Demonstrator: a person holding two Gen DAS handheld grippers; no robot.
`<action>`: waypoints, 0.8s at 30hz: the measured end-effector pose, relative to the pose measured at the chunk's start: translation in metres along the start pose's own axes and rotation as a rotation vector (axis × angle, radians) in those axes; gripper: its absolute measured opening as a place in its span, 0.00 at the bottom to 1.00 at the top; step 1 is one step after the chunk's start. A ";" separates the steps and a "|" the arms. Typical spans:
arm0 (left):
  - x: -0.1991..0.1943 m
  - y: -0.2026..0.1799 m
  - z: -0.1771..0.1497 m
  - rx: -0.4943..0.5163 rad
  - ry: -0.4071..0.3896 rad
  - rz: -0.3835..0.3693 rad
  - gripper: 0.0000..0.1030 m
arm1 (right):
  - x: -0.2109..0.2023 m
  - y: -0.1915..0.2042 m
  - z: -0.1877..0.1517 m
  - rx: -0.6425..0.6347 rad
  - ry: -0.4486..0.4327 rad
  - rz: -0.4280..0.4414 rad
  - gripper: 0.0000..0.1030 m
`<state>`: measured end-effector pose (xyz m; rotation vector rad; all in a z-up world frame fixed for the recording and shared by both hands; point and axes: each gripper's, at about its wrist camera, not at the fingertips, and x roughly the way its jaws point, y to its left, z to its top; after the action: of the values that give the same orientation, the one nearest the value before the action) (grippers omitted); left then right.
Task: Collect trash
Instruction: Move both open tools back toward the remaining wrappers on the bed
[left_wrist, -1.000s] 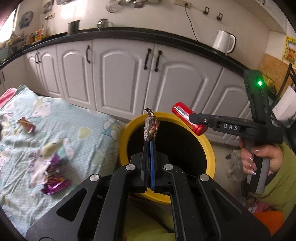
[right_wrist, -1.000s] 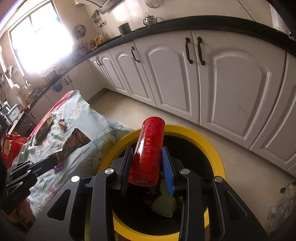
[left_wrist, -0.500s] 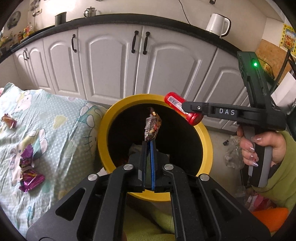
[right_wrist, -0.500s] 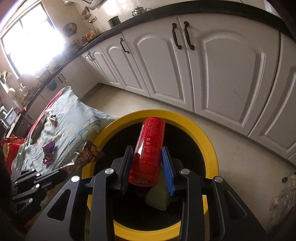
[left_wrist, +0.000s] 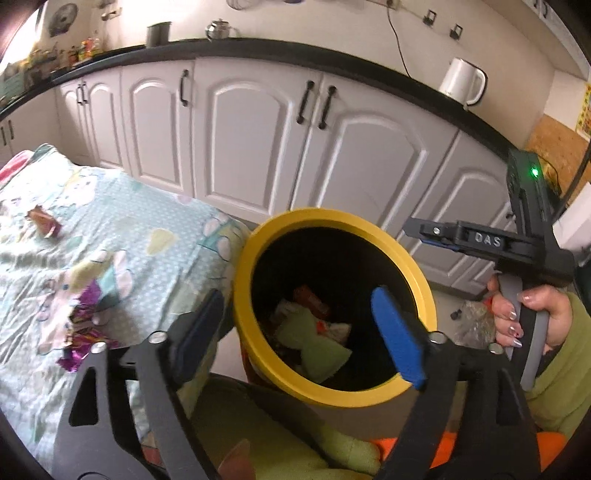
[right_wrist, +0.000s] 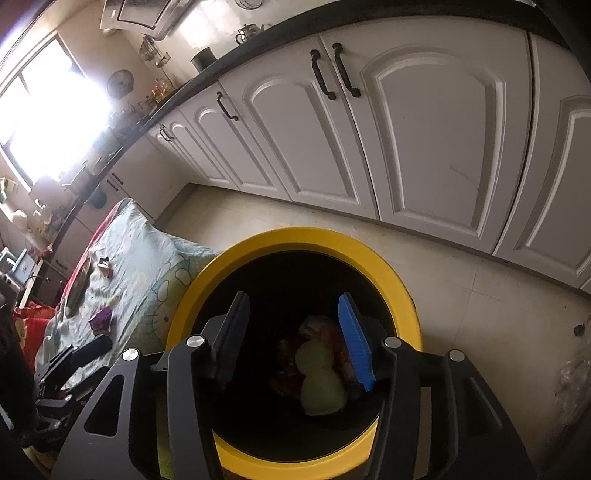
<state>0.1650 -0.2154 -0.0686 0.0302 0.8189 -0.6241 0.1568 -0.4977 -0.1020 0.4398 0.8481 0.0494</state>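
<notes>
A black bin with a yellow rim (left_wrist: 255, 243) (right_wrist: 402, 280) stands on the floor beside the bed. Inside lie a pale green piece (left_wrist: 314, 339) (right_wrist: 317, 373), a red can (left_wrist: 310, 299) and other wrappers. My left gripper (left_wrist: 295, 325) is open and empty just above the bin's near rim. My right gripper (right_wrist: 295, 325) is open and empty over the bin's mouth; it also shows in the left wrist view (left_wrist: 417, 230) at the bin's far right rim. A purple wrapper (left_wrist: 83, 332) (right_wrist: 100, 318) and a small orange wrapper (left_wrist: 44, 223) lie on the bed.
The bed with a light blue cartoon sheet (left_wrist: 110, 240) (right_wrist: 147, 266) lies left of the bin. White cabinets (left_wrist: 258, 129) under a black counter run behind. A white kettle (left_wrist: 461, 83) stands on the counter. Clear plastic (left_wrist: 474, 325) lies on the floor at right.
Both grippers opened. The brown snack wrapper left my left gripper and the red can left my right gripper; both now lie in the bin. The left view swung left.
</notes>
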 end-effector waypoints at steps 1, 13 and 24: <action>-0.002 0.003 0.001 -0.008 -0.008 0.007 0.78 | -0.001 0.002 0.000 -0.004 -0.004 0.004 0.48; -0.041 0.054 0.004 -0.124 -0.123 0.134 0.79 | -0.015 0.056 0.002 -0.103 -0.027 0.077 0.53; -0.073 0.102 0.001 -0.217 -0.200 0.212 0.79 | -0.014 0.124 -0.002 -0.219 -0.026 0.148 0.54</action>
<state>0.1825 -0.0951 -0.0389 -0.1393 0.6743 -0.3297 0.1624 -0.3870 -0.0445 0.2955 0.7739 0.2702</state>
